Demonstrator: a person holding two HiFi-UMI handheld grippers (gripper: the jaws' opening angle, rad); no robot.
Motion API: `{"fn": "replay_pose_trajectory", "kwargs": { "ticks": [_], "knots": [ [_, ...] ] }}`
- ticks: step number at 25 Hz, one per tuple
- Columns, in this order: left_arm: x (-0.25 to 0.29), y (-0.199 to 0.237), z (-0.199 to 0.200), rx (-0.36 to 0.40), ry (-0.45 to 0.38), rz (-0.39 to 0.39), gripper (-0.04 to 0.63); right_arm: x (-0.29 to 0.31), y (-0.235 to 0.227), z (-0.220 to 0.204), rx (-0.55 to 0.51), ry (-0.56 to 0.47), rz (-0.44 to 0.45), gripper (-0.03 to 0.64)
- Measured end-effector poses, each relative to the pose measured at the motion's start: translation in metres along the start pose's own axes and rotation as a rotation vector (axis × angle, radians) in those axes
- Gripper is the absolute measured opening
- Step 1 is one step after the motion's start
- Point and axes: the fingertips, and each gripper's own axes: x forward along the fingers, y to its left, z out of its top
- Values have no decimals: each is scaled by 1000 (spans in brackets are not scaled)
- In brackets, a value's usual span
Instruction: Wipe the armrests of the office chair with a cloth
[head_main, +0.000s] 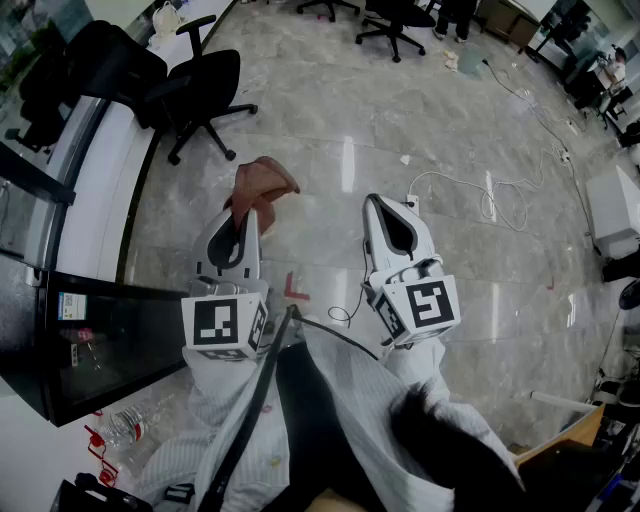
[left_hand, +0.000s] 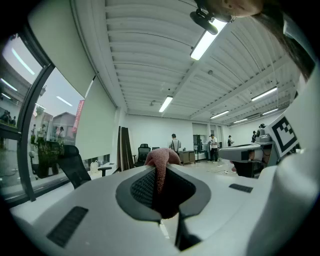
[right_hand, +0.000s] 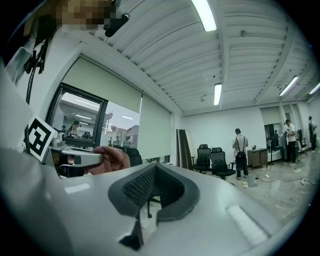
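Cloth (head_main: 265, 180) tight in left hand-held gripper (head_main: 246, 218), its pinched end hidden; right hand-held gripper (head_main: 378, 205) closed, seemingly empty.

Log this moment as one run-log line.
left gripper: shut on crumpled reddish-brown cloth | right gripper: shut, empty | black wheeled office chair: ahead left, apart from both grippers

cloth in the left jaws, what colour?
Reddish-brown, plain, no pattern. The cloth shows best in the head view.
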Motion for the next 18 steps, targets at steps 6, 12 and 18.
{"fn": "replay_pose_trajectory", "kwargs": {
  "ticks": [6, 12, 18],
  "knots": [
    [-1, 3, 1, 7, 3, -1, 28, 3, 4, 1, -2, 0, 6, 0],
    [2, 4, -2, 8, 6, 2, 28, 5, 5, -1, 2, -4, 10, 0],
    [18, -2, -6, 1, 13, 8, 28, 7, -10, -8, 11, -2, 21, 2]
  ]
}}
